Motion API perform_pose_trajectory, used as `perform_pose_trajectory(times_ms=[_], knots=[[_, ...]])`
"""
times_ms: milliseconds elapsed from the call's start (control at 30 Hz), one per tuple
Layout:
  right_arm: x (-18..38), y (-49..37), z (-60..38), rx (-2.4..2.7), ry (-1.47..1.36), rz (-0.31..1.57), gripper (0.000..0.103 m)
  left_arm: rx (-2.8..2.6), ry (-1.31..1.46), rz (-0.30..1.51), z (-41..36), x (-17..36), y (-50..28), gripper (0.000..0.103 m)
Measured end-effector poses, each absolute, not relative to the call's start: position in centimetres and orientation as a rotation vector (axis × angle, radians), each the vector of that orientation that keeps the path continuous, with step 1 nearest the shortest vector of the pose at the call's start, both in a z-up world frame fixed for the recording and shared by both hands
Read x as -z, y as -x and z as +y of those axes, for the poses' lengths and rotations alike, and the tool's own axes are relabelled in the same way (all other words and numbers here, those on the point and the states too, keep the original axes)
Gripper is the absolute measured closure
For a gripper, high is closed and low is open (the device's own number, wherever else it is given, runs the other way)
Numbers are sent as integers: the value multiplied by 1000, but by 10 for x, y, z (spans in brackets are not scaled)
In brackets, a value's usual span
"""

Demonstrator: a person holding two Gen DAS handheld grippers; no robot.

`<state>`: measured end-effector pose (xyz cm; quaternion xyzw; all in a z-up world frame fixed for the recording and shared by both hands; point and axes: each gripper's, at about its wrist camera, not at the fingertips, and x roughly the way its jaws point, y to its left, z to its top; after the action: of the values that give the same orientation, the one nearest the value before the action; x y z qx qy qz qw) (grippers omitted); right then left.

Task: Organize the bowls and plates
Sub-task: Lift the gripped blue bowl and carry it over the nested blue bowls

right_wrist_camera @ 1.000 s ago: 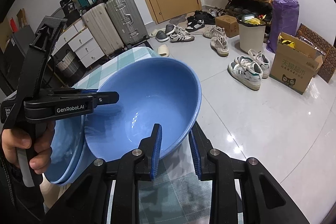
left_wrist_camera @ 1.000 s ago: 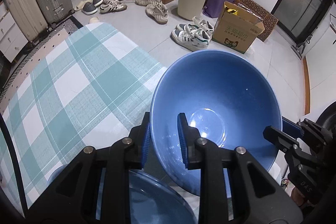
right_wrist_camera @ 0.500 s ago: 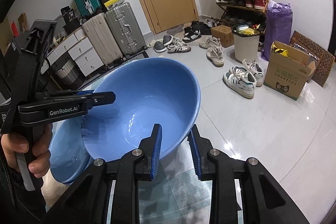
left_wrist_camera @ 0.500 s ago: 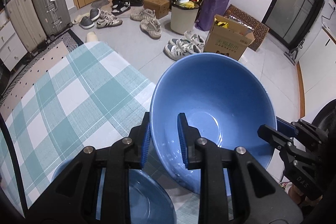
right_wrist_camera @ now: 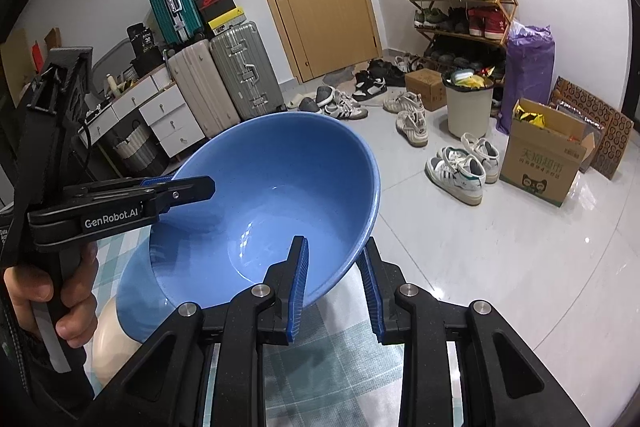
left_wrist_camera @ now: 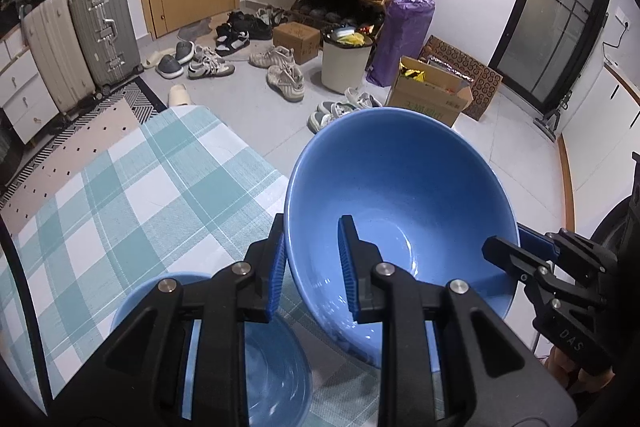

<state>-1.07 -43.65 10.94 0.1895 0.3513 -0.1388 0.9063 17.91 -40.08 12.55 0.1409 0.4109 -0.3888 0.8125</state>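
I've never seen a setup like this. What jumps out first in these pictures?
A big blue bowl fills the middle, tilted and held above a checked tablecloth, with the left gripper and the right gripper each clamped on its rim from opposite sides. Another blue bowl sits on the cloth below. Behind lies a hallway strewn with shoes.

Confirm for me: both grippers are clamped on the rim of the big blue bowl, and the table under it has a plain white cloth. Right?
Not quite. Both the left gripper and right gripper do clamp the big blue bowl, but the tablecloth is a teal-and-white check, not plain white, as the left wrist view shows.
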Motion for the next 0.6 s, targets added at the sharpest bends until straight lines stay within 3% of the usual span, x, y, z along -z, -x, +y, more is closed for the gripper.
perform_pose_trajectory(times_ms=[600], knots=[[-145,11,-409,224,-345,682,75,759,-216,786,-346,-179,-139,82]])
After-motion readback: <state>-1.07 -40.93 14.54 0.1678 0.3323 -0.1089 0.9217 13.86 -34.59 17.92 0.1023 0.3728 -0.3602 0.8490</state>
